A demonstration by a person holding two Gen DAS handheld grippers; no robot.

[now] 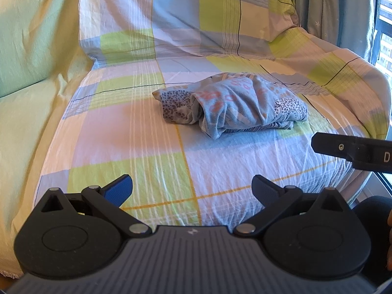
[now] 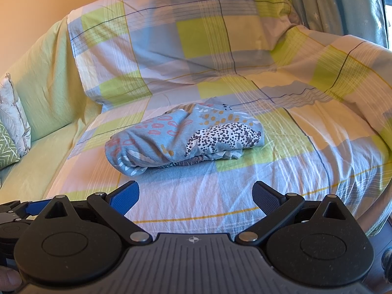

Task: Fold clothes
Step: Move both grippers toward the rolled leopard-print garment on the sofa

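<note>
The garment (image 1: 232, 103) (image 2: 186, 138) is a light blue knit piece printed with coral rings, mustard dabs, white strokes and a dark-spotted leopard. It is folded into a compact, slightly rumpled bundle with several layers showing along its near edge. It lies flat near the middle of the seat, on the checked sheet (image 1: 171, 161) (image 2: 269, 183), untouched.
</note>
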